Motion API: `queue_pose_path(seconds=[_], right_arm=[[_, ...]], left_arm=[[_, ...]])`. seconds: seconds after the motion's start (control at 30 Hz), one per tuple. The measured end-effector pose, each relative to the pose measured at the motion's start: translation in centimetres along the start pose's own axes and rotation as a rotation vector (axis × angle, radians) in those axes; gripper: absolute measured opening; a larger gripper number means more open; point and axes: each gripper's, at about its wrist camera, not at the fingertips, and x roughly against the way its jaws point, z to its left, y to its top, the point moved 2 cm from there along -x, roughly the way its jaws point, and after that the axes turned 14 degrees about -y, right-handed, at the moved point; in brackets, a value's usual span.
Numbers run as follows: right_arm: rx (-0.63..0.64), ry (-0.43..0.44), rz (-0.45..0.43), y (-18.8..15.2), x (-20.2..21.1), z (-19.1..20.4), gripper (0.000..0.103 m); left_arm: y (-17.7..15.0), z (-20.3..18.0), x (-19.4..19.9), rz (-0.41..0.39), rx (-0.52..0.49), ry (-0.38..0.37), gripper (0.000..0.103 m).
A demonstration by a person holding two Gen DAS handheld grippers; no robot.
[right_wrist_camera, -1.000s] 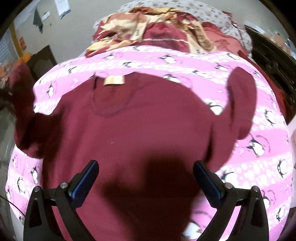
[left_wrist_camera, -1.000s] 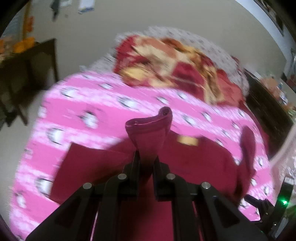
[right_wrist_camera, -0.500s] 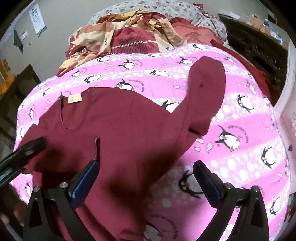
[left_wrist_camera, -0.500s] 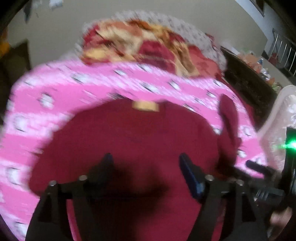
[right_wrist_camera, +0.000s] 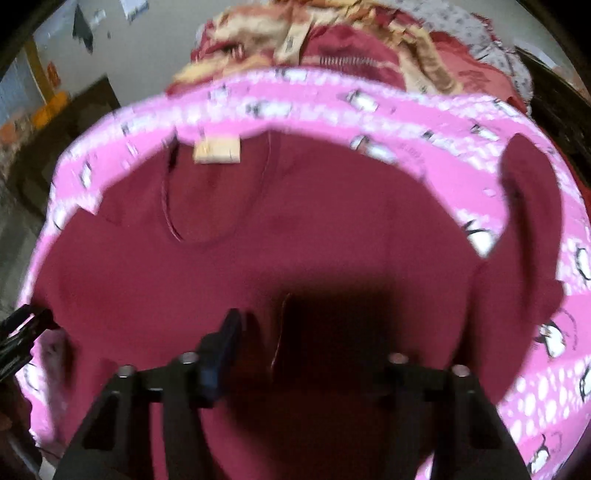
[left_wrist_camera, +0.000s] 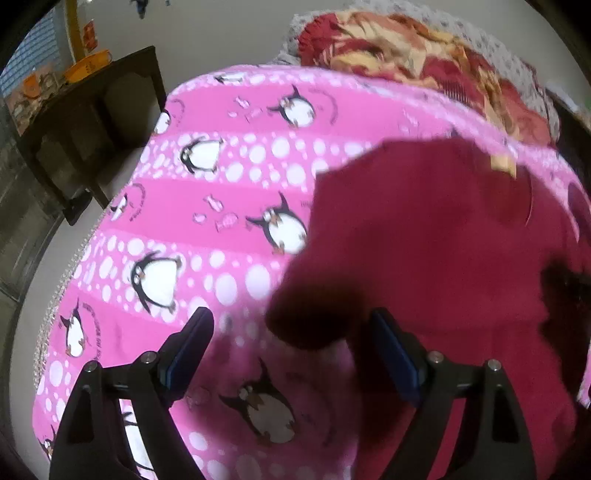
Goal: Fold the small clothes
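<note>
1. The maroon long-sleeved top (right_wrist_camera: 295, 229) lies spread flat on the pink penguin-print bedsheet (left_wrist_camera: 229, 184), neckline and tan neck label (right_wrist_camera: 218, 151) toward the far side, where a heap of red and cream clothes (right_wrist_camera: 332, 33) sits past the sheet.
2. In the right wrist view its right sleeve (right_wrist_camera: 532, 206) stretches out onto the pink sheet. The left side looks already folded in over the body, though blur makes that edge hard to read.
3. The left gripper (left_wrist_camera: 291, 350) hovers over the top's left edge. Its jaws are opening, and only the sheet and the dark edge of the cloth lie below them; the pads press on nothing.
4. The right gripper (right_wrist_camera: 314, 347) points down at the lower middle of the top. Its jaws are closing with a ridge of maroon cloth between them, but shadow and blur hide the right finger, so I cannot tell whether the pads have bitten yet.
5. Handling, as I judge it: a light, limp knit that will drape and drag, not slippery, not fragile. It holds no shape, so any lifted part sags.
6. Best hold is a pinch on a hem, a cuff or a side seam, where doubled cloth gives the pads something to bite. The sleeve cuff seems the natural next place.
</note>
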Motion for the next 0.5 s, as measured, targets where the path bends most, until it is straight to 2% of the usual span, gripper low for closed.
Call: queue_pose_path(seconds=[0.03,0.07,0.1,0.17,0.23,0.37,0.5], right_arm=[[0.022,-0.014,-0.029,0.0,0.1,0.4,0.054],[0.048,-0.026,-0.055,-0.1,0.4,0.7,0.033],[0.066,-0.021,-0.068,-0.1,0.7,0.9,0.017],[0.047,0.024,-0.086,0.1,1.8,0.1,0.006],[0.021,0.045,-0.14,0.6,3.9,-1.2,0.005],[-0.024,-0.037,-0.265,1.7,8.2,-5.1,0.005],[-0.09,-0.121,-0.212,2.4,6.7,-8.7,0.005]], left_arm=[[-0.4,-0.2,-0.2,0.007,-0.007,0.001,0.086],[-0.8,-0.2,-0.4,0.019,-0.011,-0.003,0.086],[-1.0,-0.3,-0.6,0.03,-0.015,-0.007,0.086],[-1.3,-0.5,-0.5,0.031,-0.019,-0.003,0.086],[-1.1,-0.1,0.8,-0.006,0.002,-0.014,0.086],[-1.1,0.0,3.5,-0.061,0.019,-0.051,0.086],[-2.0,-1.2,2.8,-0.021,-0.027,-0.04,0.086]])
